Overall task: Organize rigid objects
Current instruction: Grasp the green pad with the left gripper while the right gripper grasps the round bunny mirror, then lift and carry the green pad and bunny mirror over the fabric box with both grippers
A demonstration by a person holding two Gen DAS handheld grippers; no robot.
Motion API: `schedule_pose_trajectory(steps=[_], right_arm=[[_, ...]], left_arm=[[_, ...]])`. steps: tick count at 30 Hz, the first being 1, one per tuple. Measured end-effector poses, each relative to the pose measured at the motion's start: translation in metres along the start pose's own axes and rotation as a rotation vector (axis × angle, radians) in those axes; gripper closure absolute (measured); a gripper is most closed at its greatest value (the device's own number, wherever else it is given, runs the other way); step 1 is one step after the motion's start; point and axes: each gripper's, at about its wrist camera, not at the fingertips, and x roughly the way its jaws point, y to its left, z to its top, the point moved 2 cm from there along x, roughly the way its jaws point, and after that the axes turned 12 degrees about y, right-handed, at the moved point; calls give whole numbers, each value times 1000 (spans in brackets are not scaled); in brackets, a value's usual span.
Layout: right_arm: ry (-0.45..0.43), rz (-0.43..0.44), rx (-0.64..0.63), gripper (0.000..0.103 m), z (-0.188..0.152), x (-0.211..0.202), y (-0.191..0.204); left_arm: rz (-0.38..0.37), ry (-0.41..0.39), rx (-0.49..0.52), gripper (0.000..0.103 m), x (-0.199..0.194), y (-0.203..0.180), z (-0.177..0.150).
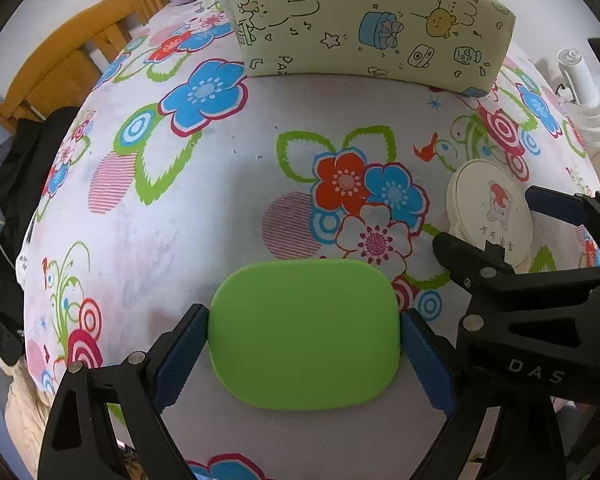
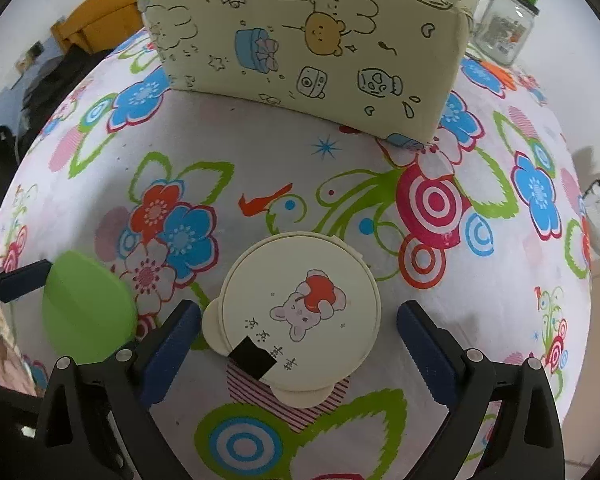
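Left wrist view shows the left gripper (image 1: 304, 340) set wide around a green lid (image 1: 304, 336) in the lower middle of the frame. Its blue pads (image 1: 180, 360) lie against the lid's two short edges; it looks like a grip, though whether they press or merely touch I cannot tell. The lid seems hard, smooth plastic, thin and light, so it should stay stiff but could slide out of a weak pinch; the short edges, where the pads already sit, look like the best hold.

Right wrist view has the right gripper (image 2: 300, 352) spread open over a round cream lid (image 2: 300, 316) at lower centre. Its pads (image 2: 424, 352) stand clear of the rim on both sides, holding nothing. This lid also looks rigid and light, with small tabs on its rim and a bear print on top. A pinch across the rim between the tabs would suit; the flat face offers no purchase.

Both lids lie on a flowered cloth (image 2: 340, 168). A cartoon-print box (image 2: 300, 40) stands at the top of the frame, and a glass jar (image 2: 504, 28) with a green cap stands at the upper right.

Hidden: the box's inside, the underside of both lids, and whether the green one is lifted or resting. A small black square on the cream lid's near edge is unclear.
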Motion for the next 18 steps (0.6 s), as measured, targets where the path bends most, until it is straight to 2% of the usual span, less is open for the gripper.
schedule_pose_trajectory(steps=[1,3,7,18], right_arm=[[-5,-5,10,5,0,0,0],[-24,-5,8,19,-1,-5,1],[-7,-18,51,19,0,-5,4],[-41,-34,176,19,0,-35,11]], left_arm=[[0,-4,12,8,0,1,2],[-9,-12,31,8,0,3,9],[-25,-17,87,8,0,3,18],[-47,-59,209,8,-21,12,37]])
